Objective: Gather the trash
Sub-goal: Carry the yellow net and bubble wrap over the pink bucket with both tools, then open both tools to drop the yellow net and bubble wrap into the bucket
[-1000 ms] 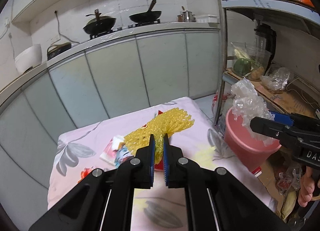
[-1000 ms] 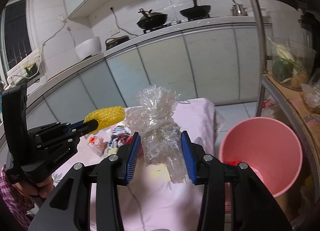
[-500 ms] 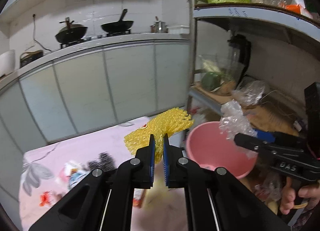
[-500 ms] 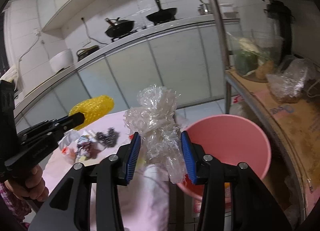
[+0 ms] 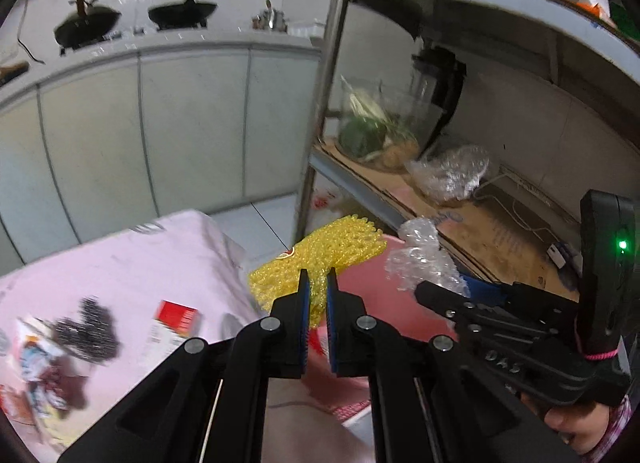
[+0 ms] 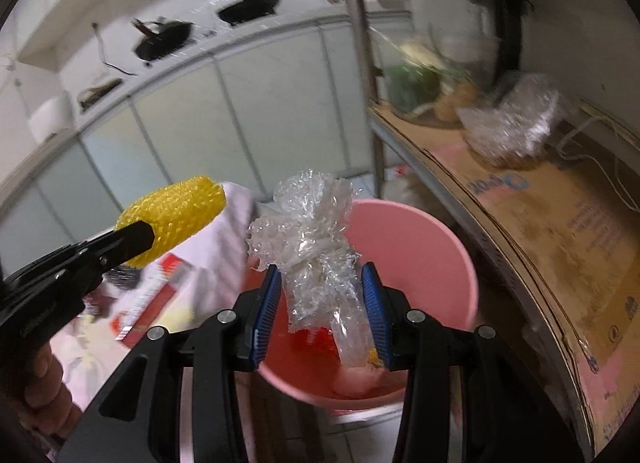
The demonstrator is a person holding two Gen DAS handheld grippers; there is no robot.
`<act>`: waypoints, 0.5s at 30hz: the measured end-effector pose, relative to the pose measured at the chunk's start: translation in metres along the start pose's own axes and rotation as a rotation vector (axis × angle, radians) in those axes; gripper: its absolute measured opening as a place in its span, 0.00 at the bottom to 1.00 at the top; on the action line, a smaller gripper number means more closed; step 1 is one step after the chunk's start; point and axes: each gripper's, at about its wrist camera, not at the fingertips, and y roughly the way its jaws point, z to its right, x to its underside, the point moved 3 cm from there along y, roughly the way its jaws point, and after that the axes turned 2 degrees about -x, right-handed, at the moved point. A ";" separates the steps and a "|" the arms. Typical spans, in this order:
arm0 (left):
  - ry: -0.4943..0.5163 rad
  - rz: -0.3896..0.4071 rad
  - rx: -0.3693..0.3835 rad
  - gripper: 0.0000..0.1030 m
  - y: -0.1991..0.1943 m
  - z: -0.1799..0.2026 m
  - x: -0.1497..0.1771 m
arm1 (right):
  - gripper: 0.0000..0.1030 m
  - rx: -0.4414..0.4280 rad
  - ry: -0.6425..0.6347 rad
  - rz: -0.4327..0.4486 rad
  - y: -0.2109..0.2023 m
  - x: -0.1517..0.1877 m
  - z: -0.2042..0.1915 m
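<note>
The yellow foam net point(image 5: 320, 259) is clenched between the left tongs point(image 5: 315, 283), fanning out beyond their tips over the near rim of the pink bucket point(image 5: 368, 303), right of the table point(image 5: 120, 263).

From the right wrist, crumpled clear plastic point(image 6: 312, 239) is gripped in the right tongs point(image 6: 320, 287) above the bucket's mouth point(image 6: 436, 247); the net sits far left.

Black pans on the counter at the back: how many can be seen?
2. One black pan stands at the left on the counter, the other black pan just right of it. Others may be hidden outside the view.
</note>
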 end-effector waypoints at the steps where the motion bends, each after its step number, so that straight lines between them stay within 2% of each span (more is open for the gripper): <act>1: -0.002 -0.010 0.008 0.06 0.006 0.002 0.002 | 0.41 0.020 0.002 -0.008 0.004 0.001 0.002; 7: -0.004 -0.080 0.047 0.06 0.046 0.012 0.012 | 0.41 0.116 0.010 -0.067 0.031 0.011 0.012; 15: -0.007 -0.164 0.055 0.06 0.080 0.013 0.029 | 0.41 0.169 0.030 -0.121 0.050 0.022 0.023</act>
